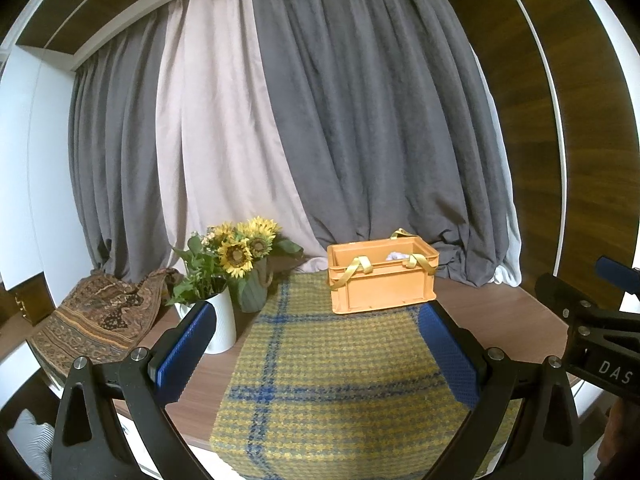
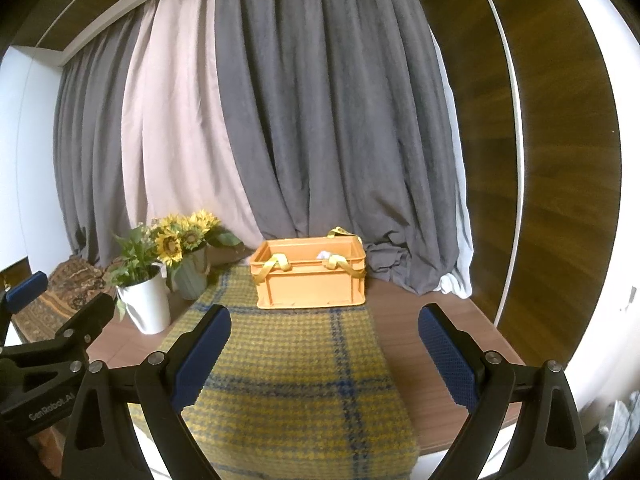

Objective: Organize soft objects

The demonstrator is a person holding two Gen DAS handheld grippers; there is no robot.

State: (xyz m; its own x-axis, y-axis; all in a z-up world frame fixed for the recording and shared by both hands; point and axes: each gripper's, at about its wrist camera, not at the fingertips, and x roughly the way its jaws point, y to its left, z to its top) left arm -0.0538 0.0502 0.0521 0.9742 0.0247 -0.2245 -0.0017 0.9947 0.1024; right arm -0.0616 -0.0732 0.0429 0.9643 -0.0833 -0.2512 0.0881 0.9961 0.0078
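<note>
An orange crate (image 1: 382, 282) with yellow straps stands at the far end of a yellow-and-blue plaid cloth (image 1: 332, 376) on the table; it also shows in the right wrist view (image 2: 310, 276). A pale soft thing (image 1: 396, 256) peeks out inside the crate (image 2: 326, 255). My left gripper (image 1: 320, 344) is open and empty above the near part of the cloth (image 2: 296, 392). My right gripper (image 2: 324, 348) is open and empty, beside the left one, well short of the crate.
A white vase (image 1: 220, 324) of greenery and a green vase of sunflowers (image 1: 244, 256) stand left of the cloth. A patterned brown fabric (image 1: 96, 320) lies at the far left. Grey and beige curtains (image 1: 320, 120) hang behind the brown table (image 2: 436, 344).
</note>
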